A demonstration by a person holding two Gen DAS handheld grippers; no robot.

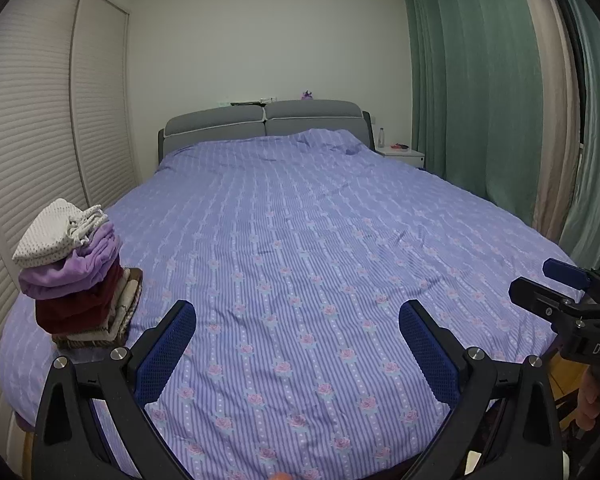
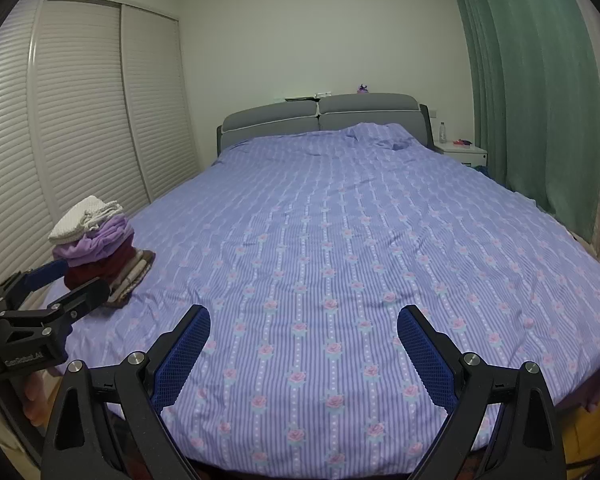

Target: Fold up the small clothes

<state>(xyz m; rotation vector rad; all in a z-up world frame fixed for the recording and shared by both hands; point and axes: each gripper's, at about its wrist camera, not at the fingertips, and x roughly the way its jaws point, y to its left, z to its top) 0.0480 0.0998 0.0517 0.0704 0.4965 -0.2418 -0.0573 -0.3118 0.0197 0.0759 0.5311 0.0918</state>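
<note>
A stack of folded small clothes [image 1: 76, 276] stands on the bed's near left corner: a white dotted piece on top, then lilac, maroon and brown-beige pieces. The right wrist view shows the same stack [image 2: 100, 240]. My left gripper [image 1: 298, 320] is open above the bedspread, with nothing between its blue pads. My right gripper [image 2: 304, 316] is open too, and empty, over the bed's near edge. Each gripper shows in the other's view: the right gripper [image 1: 530, 276] at the far right, the left gripper [image 2: 85, 276] just in front of the stack. I see no loose garment.
A purple striped bedspread [image 1: 300, 220] with rose print covers the bed, up to a grey headboard [image 1: 264, 124]. Louvered wardrobe doors [image 1: 40, 140] stand left, green curtains [image 1: 480, 80] right. A white nightstand [image 1: 404, 156] holds a bottle. A hand [image 1: 588, 404] holds the right gripper's handle.
</note>
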